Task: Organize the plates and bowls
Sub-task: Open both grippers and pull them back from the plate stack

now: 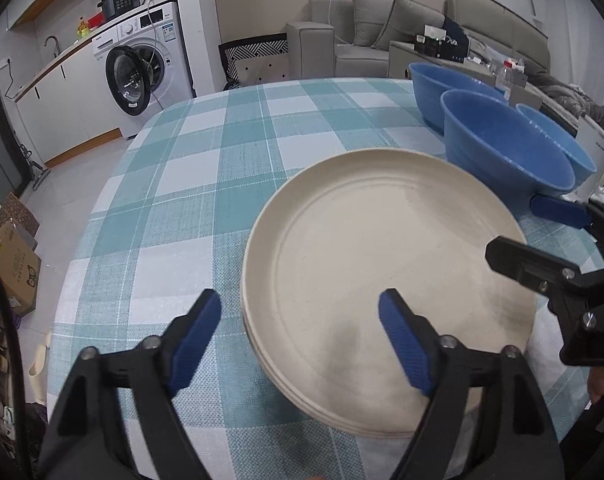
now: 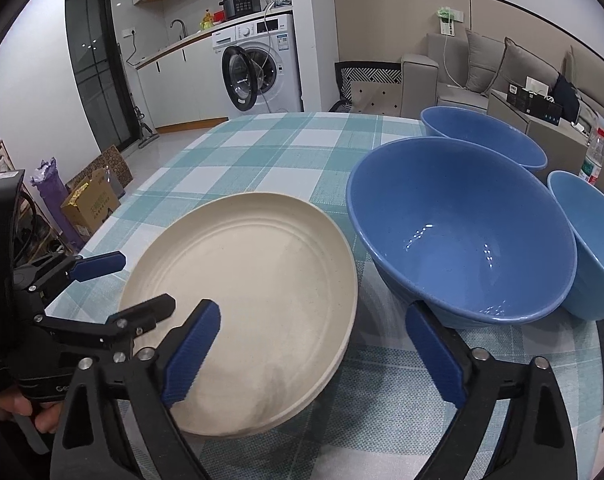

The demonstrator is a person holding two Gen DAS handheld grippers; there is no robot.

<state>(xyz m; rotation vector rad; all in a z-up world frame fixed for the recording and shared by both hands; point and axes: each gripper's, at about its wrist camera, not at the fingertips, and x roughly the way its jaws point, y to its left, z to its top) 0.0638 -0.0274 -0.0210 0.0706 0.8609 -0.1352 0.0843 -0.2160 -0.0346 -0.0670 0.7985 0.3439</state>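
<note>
The cream plates [image 2: 261, 280] are showing a matt, faintly speckled finish with shallow moulded rings. The big blue bowl [image 2: 462, 232] is looking glossy and smooth, catching small glints of light inside. The checked cloth [image 1: 173, 184] covering the desk is looking coarse and woven. On the left gripper [image 1: 299, 334] and the right gripper [image 2: 312, 346], ribbed blue pads are sitting on matt black plastic arms with shiny metal screws.

Stack of plates [image 2: 257, 292] on desk [image 2: 261, 148], nr front edge; three bowls [image 2: 462, 232] just right of it, one behind, one farther right. Washing machine [image 2: 261, 64] beyond desk.
</note>
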